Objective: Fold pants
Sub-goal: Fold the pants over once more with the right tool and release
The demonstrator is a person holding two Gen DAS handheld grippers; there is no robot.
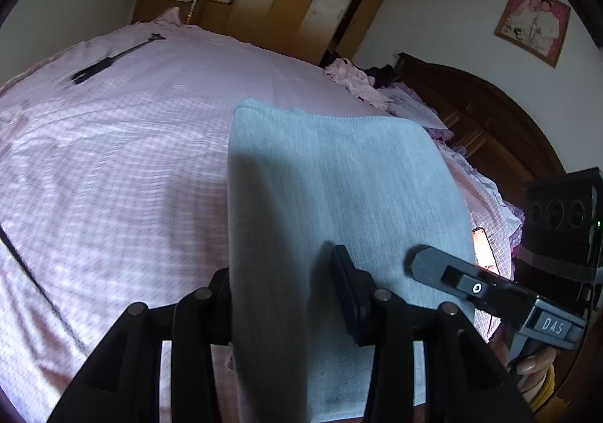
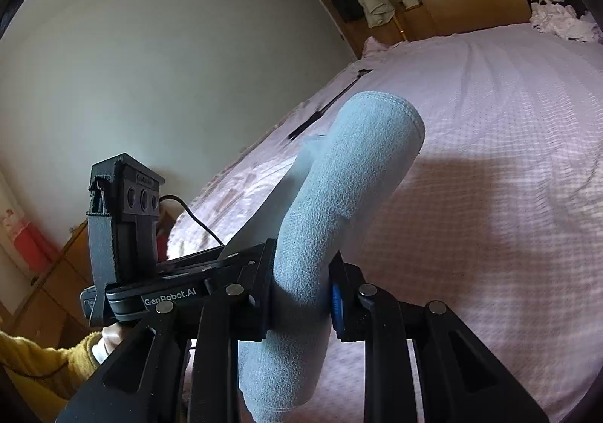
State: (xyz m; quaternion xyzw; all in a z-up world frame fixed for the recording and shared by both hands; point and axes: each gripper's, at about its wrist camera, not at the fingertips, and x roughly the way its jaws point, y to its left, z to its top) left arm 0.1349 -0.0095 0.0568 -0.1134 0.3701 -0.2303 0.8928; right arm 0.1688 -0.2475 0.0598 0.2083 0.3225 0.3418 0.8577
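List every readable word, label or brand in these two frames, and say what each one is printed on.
"DAS": on a small plate on the right gripper body, seen from the left wrist.
"GenRobot.AI": on the left gripper body, seen from the right wrist.
The embossed mark on the camera mount is too small to read.

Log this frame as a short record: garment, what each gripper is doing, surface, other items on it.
garment: light blue pants, lifted above the bed, held at two places
left gripper: shut on the pants, cloth hanging between its fingers
right gripper: shut on the pants, a thick fold clamped
surface: bed with pink checked cover
other items: black strap at the far side; heap of pink clothes near the headboard
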